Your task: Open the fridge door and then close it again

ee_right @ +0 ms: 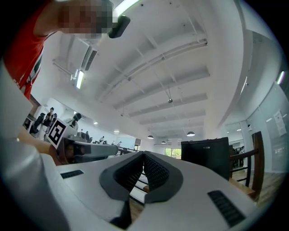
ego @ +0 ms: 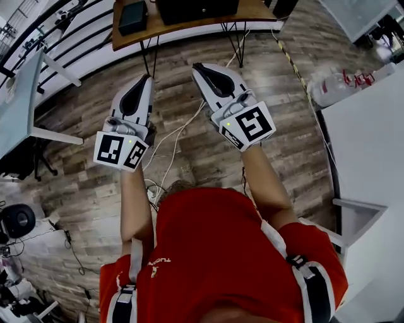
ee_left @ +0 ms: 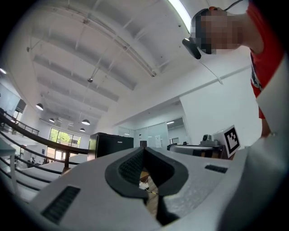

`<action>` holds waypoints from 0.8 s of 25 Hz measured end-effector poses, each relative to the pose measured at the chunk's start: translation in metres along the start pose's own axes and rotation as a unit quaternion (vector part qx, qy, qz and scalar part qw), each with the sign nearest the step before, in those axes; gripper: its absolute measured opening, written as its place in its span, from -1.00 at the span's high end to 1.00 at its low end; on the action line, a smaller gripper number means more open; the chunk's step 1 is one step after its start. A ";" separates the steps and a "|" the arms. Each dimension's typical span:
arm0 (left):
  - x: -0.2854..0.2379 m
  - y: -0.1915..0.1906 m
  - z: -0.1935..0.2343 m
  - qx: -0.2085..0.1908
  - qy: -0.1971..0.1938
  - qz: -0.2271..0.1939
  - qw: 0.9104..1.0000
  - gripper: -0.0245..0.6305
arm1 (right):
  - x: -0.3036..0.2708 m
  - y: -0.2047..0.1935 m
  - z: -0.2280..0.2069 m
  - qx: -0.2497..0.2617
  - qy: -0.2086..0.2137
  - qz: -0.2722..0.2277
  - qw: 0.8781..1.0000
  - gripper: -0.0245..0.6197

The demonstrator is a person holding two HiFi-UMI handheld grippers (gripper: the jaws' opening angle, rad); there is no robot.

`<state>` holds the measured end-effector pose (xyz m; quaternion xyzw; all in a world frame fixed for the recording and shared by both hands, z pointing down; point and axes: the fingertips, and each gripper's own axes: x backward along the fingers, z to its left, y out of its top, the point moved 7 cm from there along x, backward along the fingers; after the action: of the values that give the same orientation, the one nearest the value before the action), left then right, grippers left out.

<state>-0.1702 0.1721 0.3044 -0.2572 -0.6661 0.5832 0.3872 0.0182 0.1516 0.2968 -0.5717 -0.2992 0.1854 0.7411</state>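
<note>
Fridge (ego: 196, 9), a black box, stands on the wooden table (ego: 151, 30) ahead, well apart from both grippers. Over the plank floor (ego: 271, 88), the left gripper (ego: 146, 79) and the right gripper (ego: 197, 67) sit side by side, each clenched on nothing. White cables (ego: 180, 132) lie underneath.

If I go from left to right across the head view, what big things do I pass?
Light blue table → left gripper → right gripper → white table.
</note>
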 end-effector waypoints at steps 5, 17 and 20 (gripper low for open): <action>-0.044 -0.011 0.063 0.006 -0.021 -0.001 1.000 0.90 | -0.062 -0.016 -0.031 0.008 -0.014 0.007 1.000 0.84; -0.120 -0.031 0.170 0.020 -0.042 0.000 0.999 0.90 | -0.155 -0.057 -0.090 0.013 -0.040 0.032 0.999 0.84; -0.143 -0.034 0.185 0.015 -0.044 0.006 0.999 0.90 | -0.171 -0.064 -0.108 0.010 -0.039 0.032 0.999 0.84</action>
<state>-0.2358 -0.0548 0.3027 -0.2298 -0.6723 0.6057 0.3581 -0.0437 -0.0511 0.3010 -0.5660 -0.3077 0.2338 0.7283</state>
